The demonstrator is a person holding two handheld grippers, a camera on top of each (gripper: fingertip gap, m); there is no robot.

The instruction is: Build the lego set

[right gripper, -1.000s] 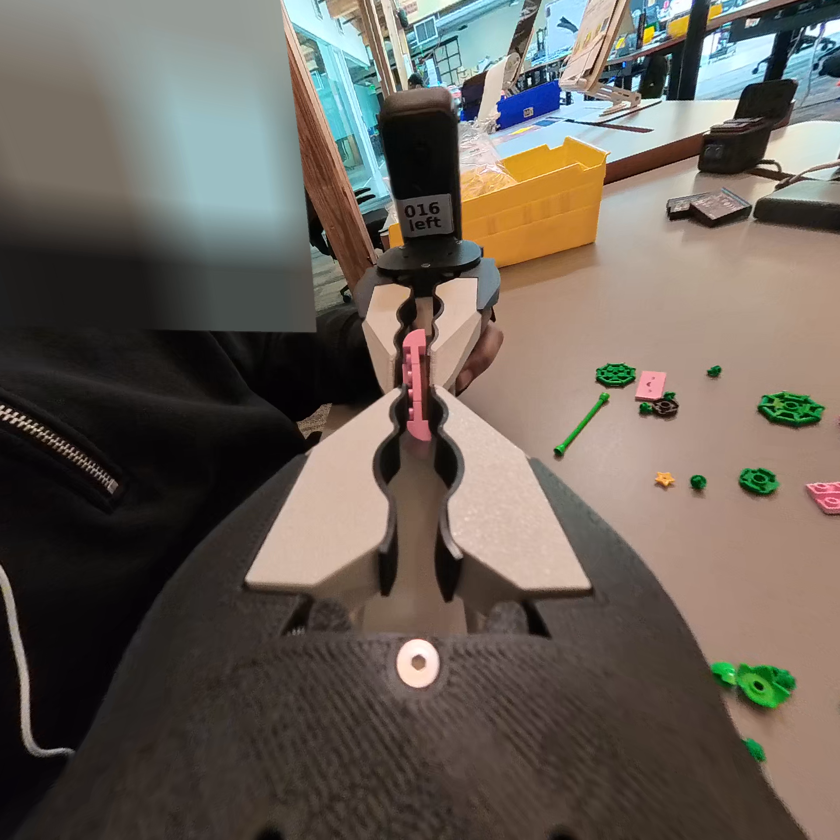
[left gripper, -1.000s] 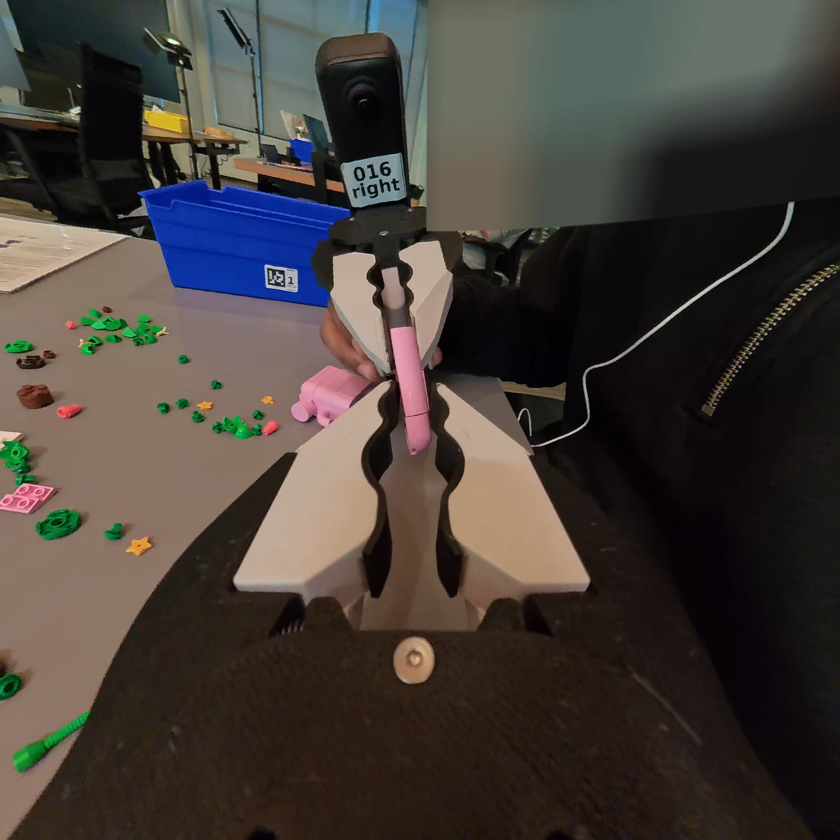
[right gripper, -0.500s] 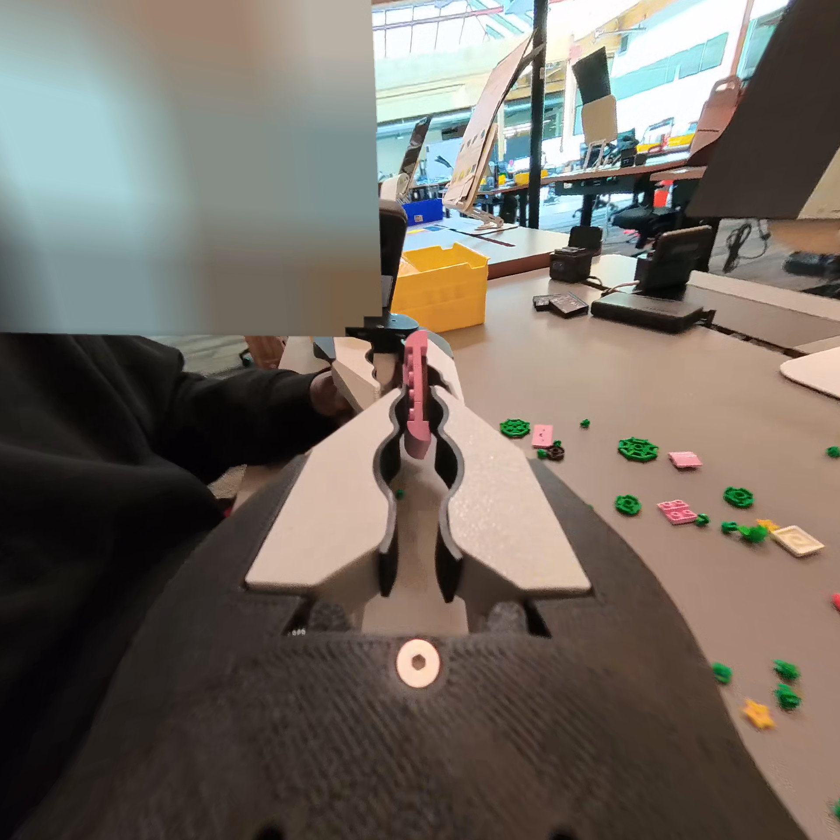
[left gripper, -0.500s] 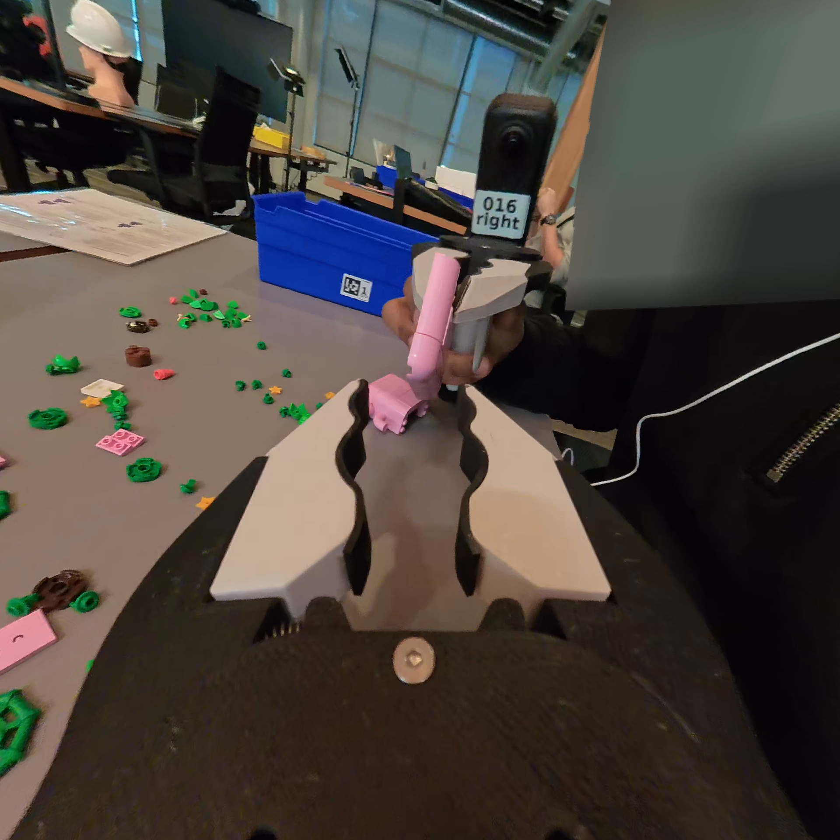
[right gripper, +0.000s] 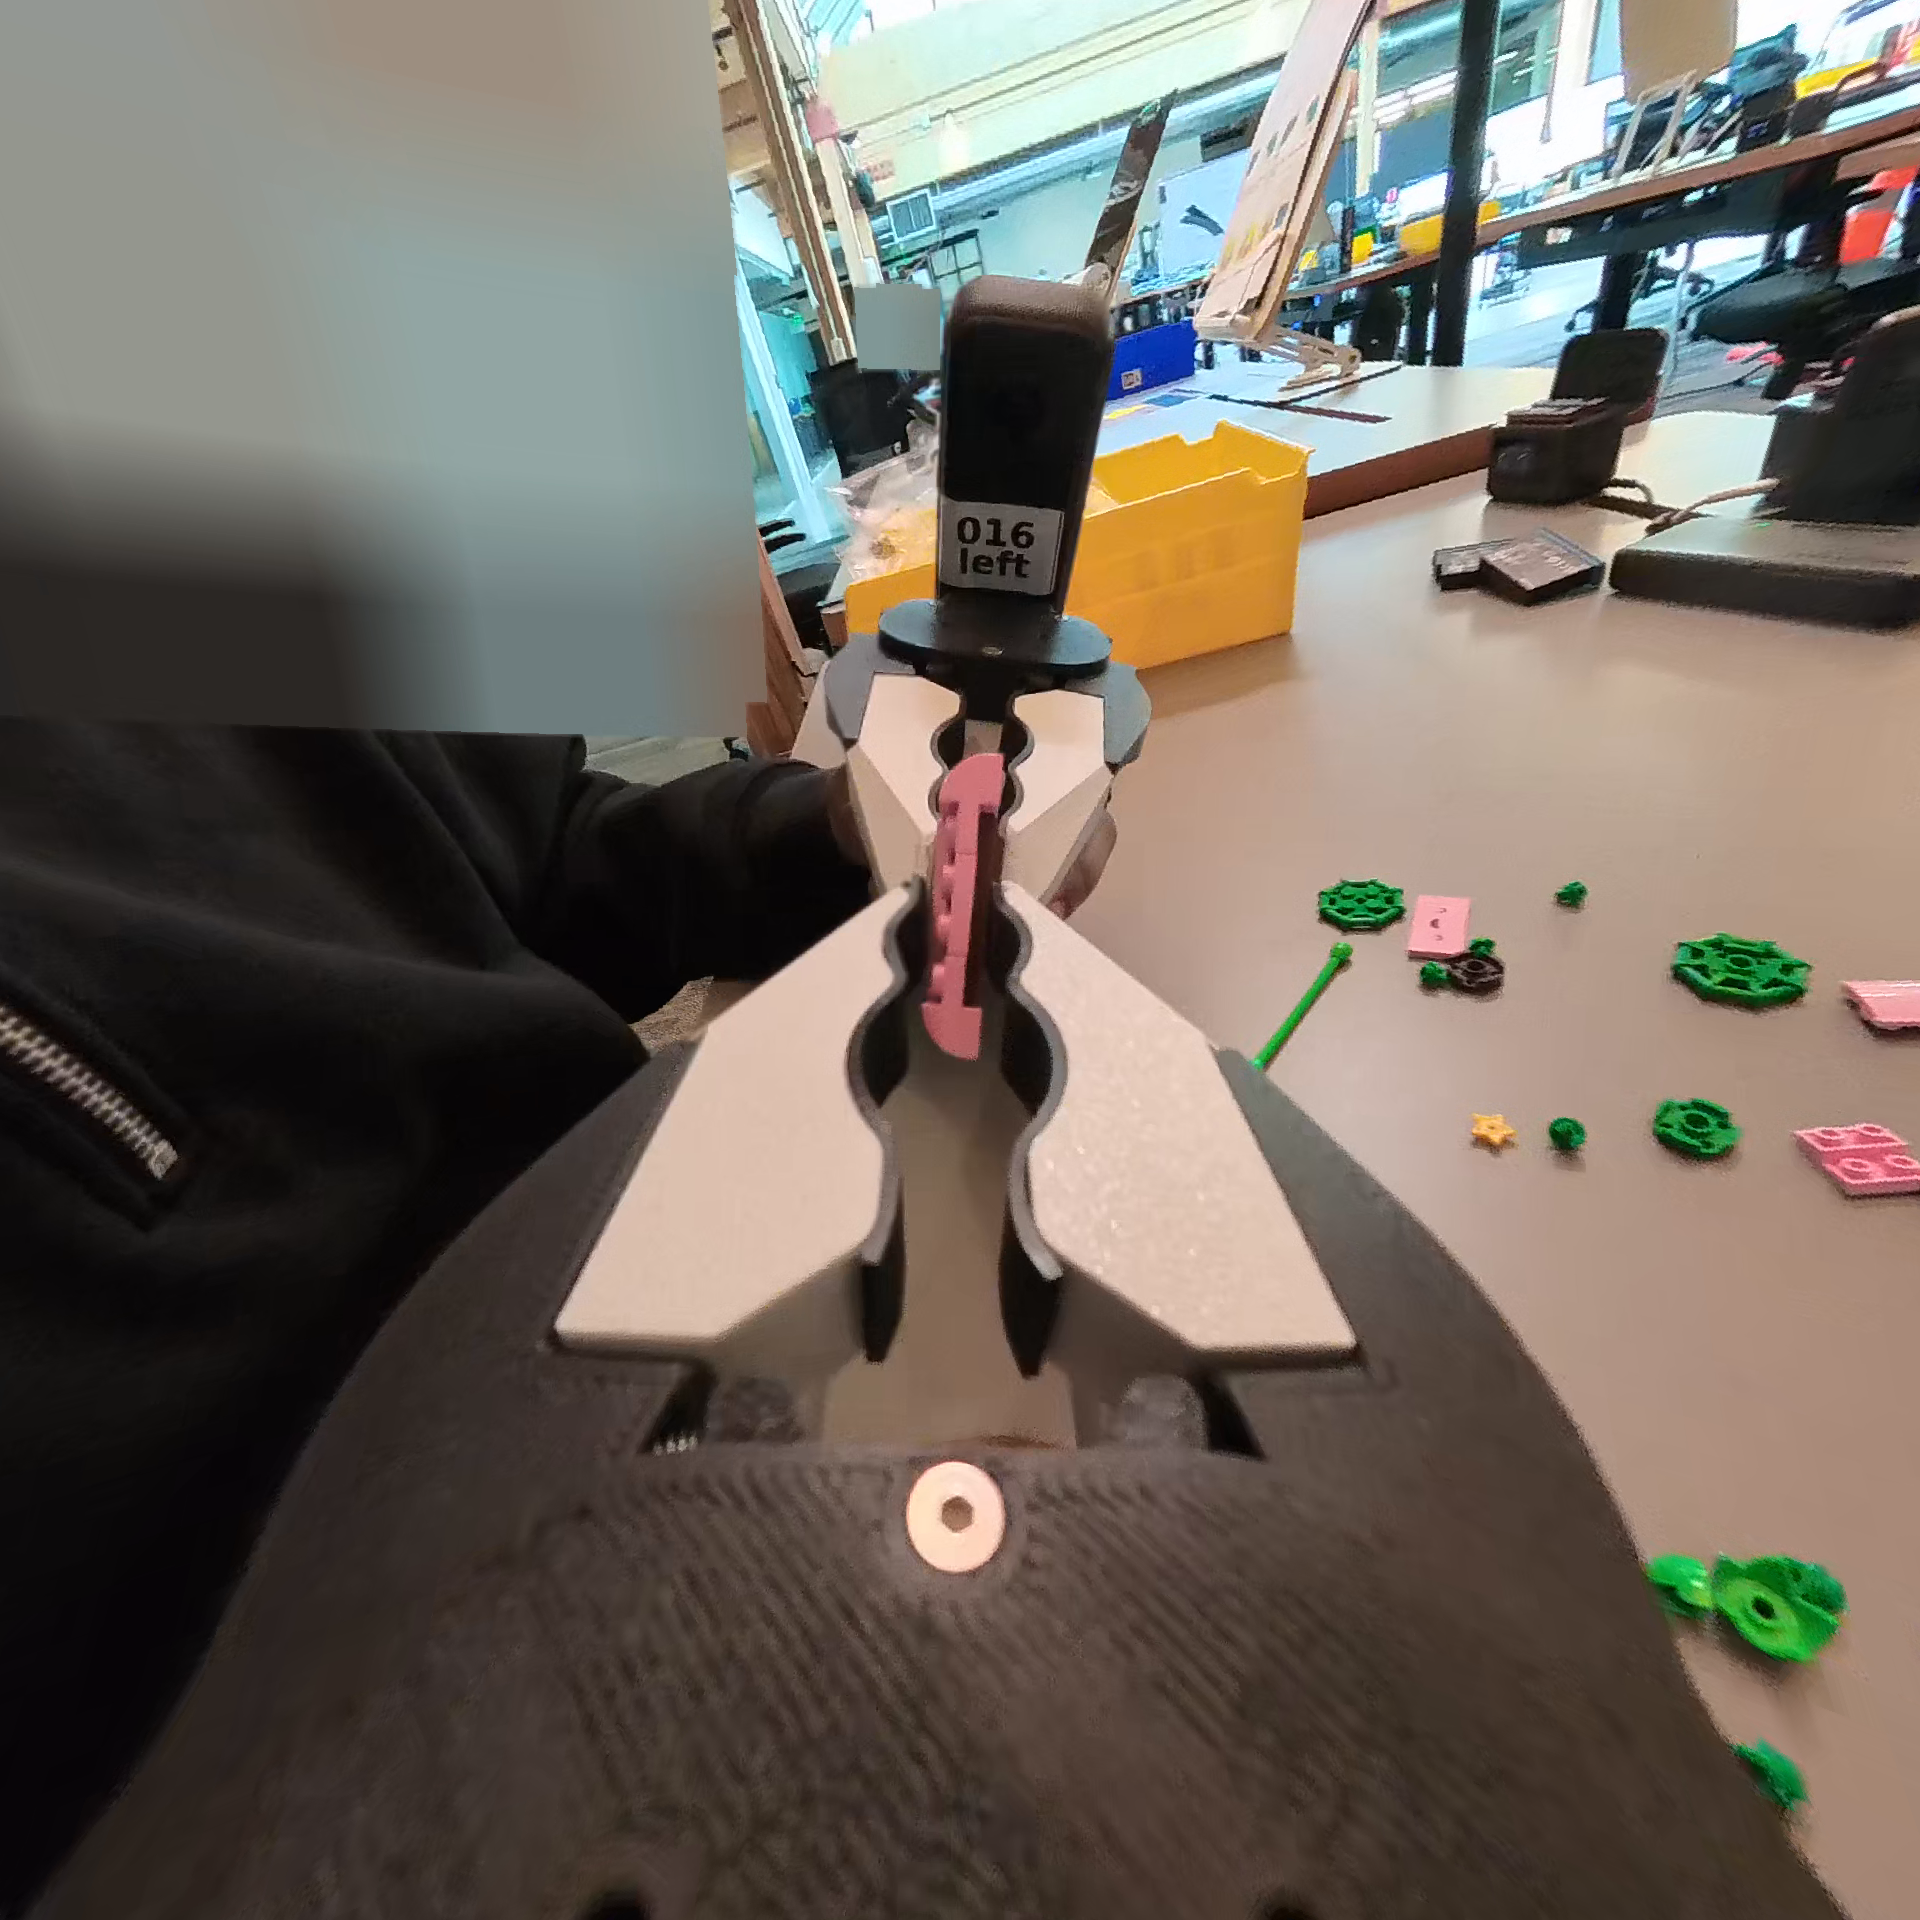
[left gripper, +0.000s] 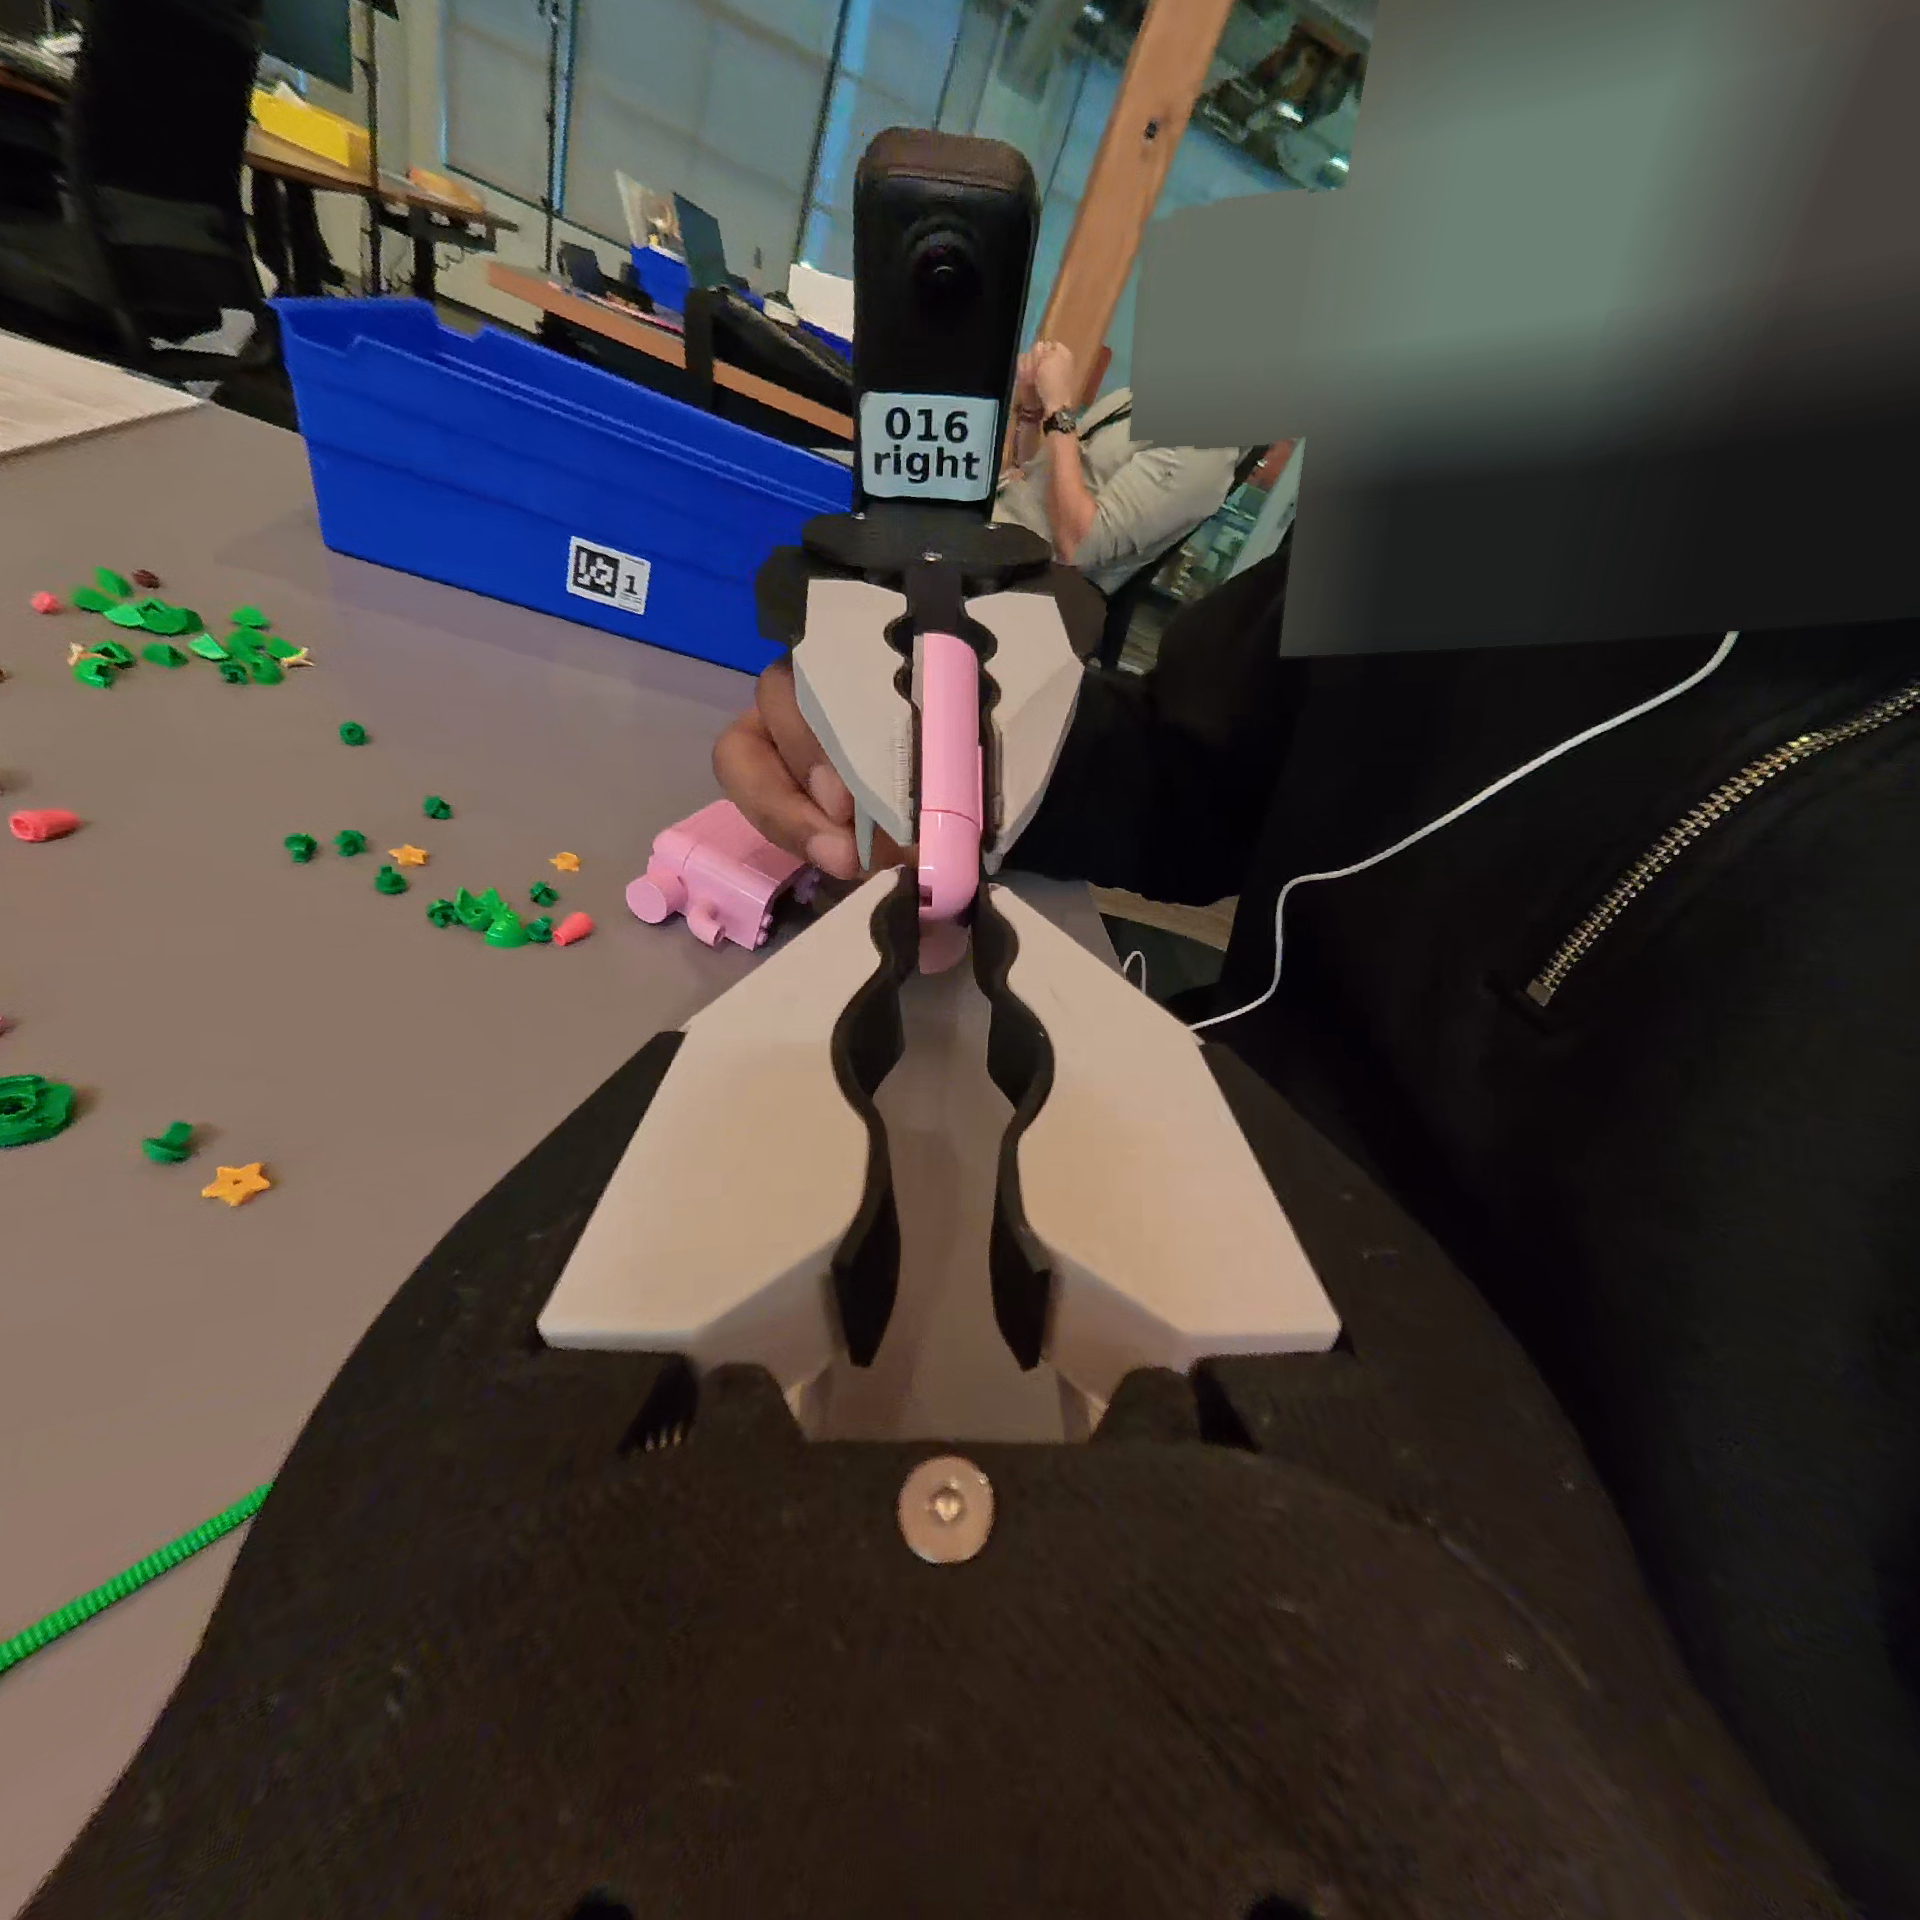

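Now both tongs face tip to tip, right tongs (left gripper: 940, 852) and left tongs (right gripper: 961, 894) each clenched on one pink piece (left gripper: 945, 758); loose green bits (left gripper: 478, 914) on counter (left gripper: 436, 1039).

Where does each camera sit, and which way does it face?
Left wrist view: on the left gripper, looking along its fingers at the right gripper, blue bin behind; own fingers, black jacket show.
Right wrist view: on the right gripper, facing the left gripper, yellow bin behind; own fingers show.
Shared: the pink lego piece, gripped from both ends.
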